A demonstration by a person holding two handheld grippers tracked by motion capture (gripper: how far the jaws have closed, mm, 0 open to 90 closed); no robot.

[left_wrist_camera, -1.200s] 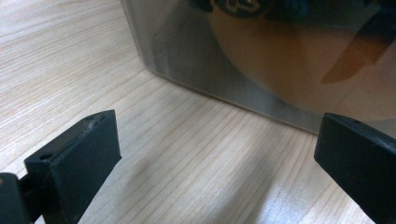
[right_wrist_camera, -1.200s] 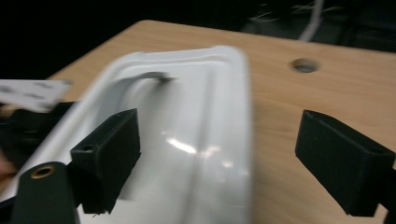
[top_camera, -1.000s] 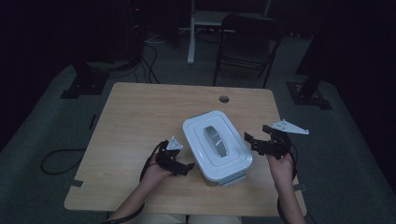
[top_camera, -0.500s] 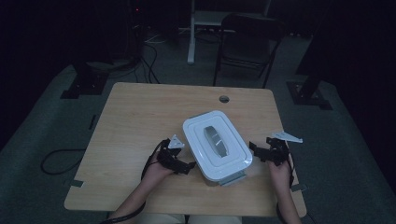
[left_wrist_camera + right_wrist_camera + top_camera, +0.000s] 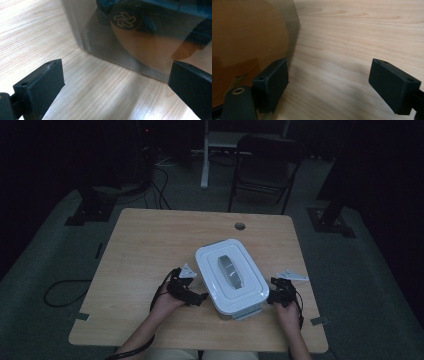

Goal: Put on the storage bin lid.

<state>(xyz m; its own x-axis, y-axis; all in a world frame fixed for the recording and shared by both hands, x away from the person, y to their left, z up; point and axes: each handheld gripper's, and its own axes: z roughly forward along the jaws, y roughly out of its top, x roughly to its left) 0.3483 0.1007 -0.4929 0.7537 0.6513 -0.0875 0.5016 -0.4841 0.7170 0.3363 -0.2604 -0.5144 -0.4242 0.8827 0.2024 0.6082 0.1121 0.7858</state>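
Dim light is falling on a wooden table (image 5: 150,245) in a dark room. Left gripper (image 5: 189,292) is resting with jaws spread wide just beside a white-lidded clear container (image 5: 231,276) sitting near the table's front edge. Right gripper (image 5: 280,294), jaws likewise apart, is flanking the container's other side.

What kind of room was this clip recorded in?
Probably a dim lab or studio set up for recording, not a home. A lone wooden table stands on grey carpet, dark stand bases and loose cables flank it, and a folding chair sits behind.
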